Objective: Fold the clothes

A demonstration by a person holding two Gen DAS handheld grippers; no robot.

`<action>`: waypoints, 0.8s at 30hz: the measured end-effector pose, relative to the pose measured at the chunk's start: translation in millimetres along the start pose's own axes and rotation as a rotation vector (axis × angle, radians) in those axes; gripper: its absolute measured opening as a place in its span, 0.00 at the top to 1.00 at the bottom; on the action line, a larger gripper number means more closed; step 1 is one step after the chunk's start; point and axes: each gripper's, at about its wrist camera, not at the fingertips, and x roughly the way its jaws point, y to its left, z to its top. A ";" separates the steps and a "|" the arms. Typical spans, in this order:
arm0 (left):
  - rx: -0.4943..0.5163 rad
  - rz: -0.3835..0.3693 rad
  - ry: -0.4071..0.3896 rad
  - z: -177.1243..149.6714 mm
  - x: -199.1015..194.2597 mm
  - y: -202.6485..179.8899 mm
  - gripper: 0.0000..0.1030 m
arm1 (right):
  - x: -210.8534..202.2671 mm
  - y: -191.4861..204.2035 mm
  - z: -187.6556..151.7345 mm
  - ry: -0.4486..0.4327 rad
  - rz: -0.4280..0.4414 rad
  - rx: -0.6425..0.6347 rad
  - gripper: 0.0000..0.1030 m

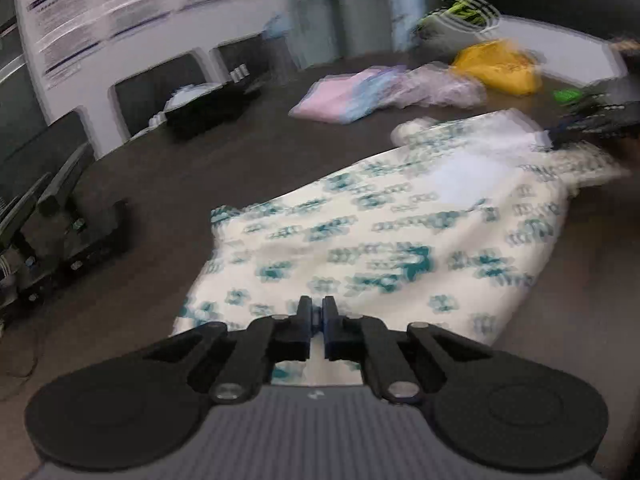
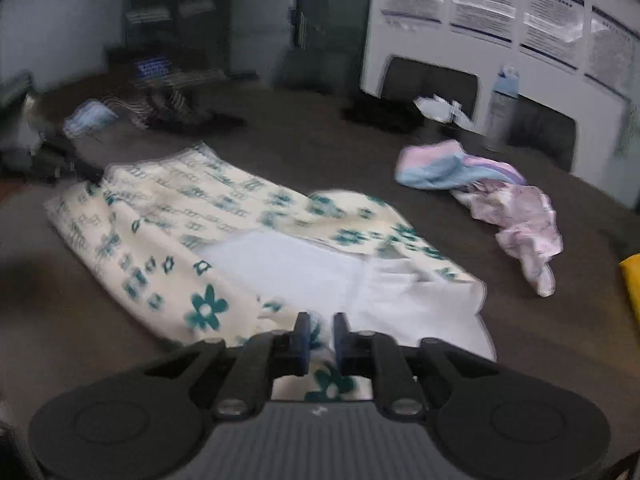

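Observation:
A cream garment with teal flowers (image 1: pixel 400 232) lies spread on the dark table (image 1: pixel 180 168), with its white inside showing (image 2: pixel 288 264). My left gripper (image 1: pixel 317 309) is at the garment's near edge, jaws almost touching with a thin fold of the cloth pinched between them. My right gripper (image 2: pixel 319 326) is at the opposite end of the garment (image 2: pixel 180 220), and cloth is bunched between its blue pads (image 2: pixel 303 332). In the left wrist view the right gripper (image 1: pixel 592 120) shows as a dark blur at the far end of the garment.
A pink and blue folded cloth (image 2: pixel 440 164), a crumpled lilac garment (image 2: pixel 520 224) and a yellow garment (image 1: pixel 496 66) lie further along the table (image 2: pixel 320 152). Dark striped clothes (image 2: pixel 172 108) lie at its far side. A bottle (image 2: pixel 500 112) and chairs (image 1: pixel 160 88) stand by the wall.

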 end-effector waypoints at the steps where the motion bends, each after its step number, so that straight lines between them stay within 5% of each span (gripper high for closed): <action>1: -0.039 0.047 0.021 2.8 14.2 7.4 0.93 | 4.6 0.5 2.3 0.012 -0.016 -0.011 0.88; 3: -0.138 -0.025 -0.010 -7.0 4.9 27.4 0.78 | -5.7 -0.3 -2.0 -0.022 0.002 -0.010 0.87; 4: -0.187 -0.081 -0.043 -15.4 -6.4 37.8 0.60 | -12.3 -1.3 -5.7 -0.043 0.019 -0.007 0.81; 5: -0.228 -0.109 -0.060 -24.1 -15.4 44.4 0.54 | -18.3 -3.3 -10.9 -0.059 0.037 0.006 0.75; 8: -0.339 -0.169 -0.093 -50.3 -40.4 60.5 0.54 | -20.6 -6.1 -26.7 -0.074 0.084 0.044 0.75; 10: -0.316 -0.173 -0.099 -59.2 -42.7 47.8 0.55 | -15.3 -4.1 -37.1 -0.076 0.101 0.050 0.80; 11: -0.297 -0.174 -0.100 -63.1 -43.0 39.8 0.63 | -12.7 -3.0 -42.3 -0.077 0.109 0.053 0.89; 13: -0.189 -0.086 -0.080 -66.4 -34.2 16.3 0.77 | -8.9 -6.1 -49.1 -0.067 0.097 0.063 0.90; 17: -0.157 -0.010 -0.044 -69.9 -26.1 6.3 0.78 | -26.6 -22.1 -46.8 -0.076 0.000 0.121 0.85; 21: -0.196 -0.030 -0.116 -70.8 -40.4 -4.5 0.66 | -53.9 -0.8 -45.2 -0.157 0.104 0.056 0.82; 24: -0.166 -0.017 -0.092 -73.8 -31.2 -10.1 0.66 | -34.0 28.5 -53.8 -0.067 0.115 -0.093 0.80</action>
